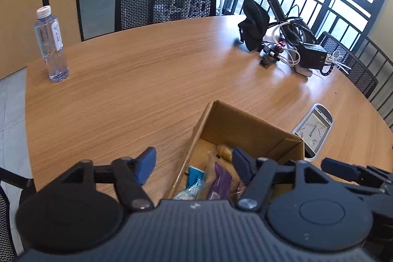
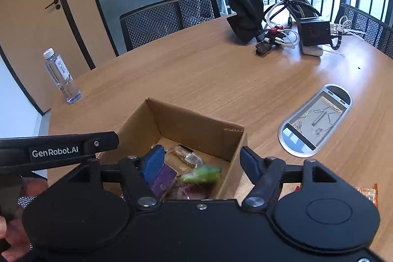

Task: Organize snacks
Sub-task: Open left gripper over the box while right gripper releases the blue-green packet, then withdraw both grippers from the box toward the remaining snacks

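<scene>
An open cardboard box (image 1: 248, 125) (image 2: 194, 124) sits on the wooden table and holds several snack packets: a teal one (image 1: 195, 179), a purple one (image 1: 219, 182) (image 2: 163, 179), a tan one (image 1: 224, 151) (image 2: 184, 152). A green packet (image 2: 202, 173), blurred, is in the air just above the box contents, between my right fingers but touching neither. My right gripper (image 2: 201, 162) is open above the box's near side. My left gripper (image 1: 194, 166) is open over the box's left wall; it also shows at the left of the right wrist view (image 2: 73, 146). An orange packet (image 2: 368, 193) lies on the table at right.
A water bottle (image 1: 50, 44) (image 2: 61, 76) stands at the table's left edge. A black pouch with cables and a black device (image 1: 282, 41) (image 2: 277, 23) sits at the far right. A metal cable hatch (image 1: 314, 129) (image 2: 316, 119) is set in the table right of the box. Mesh chairs (image 1: 164, 6) surround the table.
</scene>
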### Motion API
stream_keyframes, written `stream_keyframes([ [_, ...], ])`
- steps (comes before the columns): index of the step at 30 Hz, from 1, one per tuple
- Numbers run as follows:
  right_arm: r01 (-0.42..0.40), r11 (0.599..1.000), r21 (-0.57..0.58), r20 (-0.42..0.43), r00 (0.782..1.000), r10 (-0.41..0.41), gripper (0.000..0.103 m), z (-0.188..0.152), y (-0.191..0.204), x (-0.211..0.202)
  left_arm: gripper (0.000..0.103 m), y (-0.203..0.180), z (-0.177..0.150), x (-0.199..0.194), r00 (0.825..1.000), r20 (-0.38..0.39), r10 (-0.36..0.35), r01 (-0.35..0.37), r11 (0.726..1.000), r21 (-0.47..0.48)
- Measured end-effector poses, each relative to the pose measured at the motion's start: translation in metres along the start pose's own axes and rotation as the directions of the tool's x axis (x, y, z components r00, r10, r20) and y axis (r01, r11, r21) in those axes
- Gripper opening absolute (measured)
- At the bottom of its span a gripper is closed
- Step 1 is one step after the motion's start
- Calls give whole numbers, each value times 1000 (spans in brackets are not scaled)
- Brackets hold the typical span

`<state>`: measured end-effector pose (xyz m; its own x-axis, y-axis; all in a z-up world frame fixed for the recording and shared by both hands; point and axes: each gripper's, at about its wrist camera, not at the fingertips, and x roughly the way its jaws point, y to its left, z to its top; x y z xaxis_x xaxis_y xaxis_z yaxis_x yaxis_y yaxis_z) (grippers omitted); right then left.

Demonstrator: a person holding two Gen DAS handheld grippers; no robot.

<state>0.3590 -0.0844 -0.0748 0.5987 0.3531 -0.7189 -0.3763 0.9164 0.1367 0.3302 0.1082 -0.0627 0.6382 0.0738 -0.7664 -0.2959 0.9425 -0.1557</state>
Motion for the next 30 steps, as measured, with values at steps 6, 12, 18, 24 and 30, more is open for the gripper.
stream_keyframes([
  [6, -2, 1000, 25, 21, 1000, 1, 92, -10, -7, -23, 83, 2, -6, -10, 1000, -4, -3, 3, 1000, -3],
  [12, 18, 999, 39, 33, 999, -19, 103, -19, -13, -47, 102, -2, -12, -28, 1000, 14, -19, 19, 1000, 15],
  [18, 28, 998, 55, 35, 999, -30, 103, -27, -17, -63, 103, -3, -20, -46, 999, 24, -41, 41, 999, 27],
  [24, 35, 998, 53, 54, 998, -38, 103, -37, -16, -85, 103, -3, -29, -66, 997, 38, -60, 58, 997, 45],
  [30, 47, 998, 48, 74, 996, -51, 103, -46, -14, -105, 103, -4, -40, -86, 997, 48, -66, 62, 996, 69],
])
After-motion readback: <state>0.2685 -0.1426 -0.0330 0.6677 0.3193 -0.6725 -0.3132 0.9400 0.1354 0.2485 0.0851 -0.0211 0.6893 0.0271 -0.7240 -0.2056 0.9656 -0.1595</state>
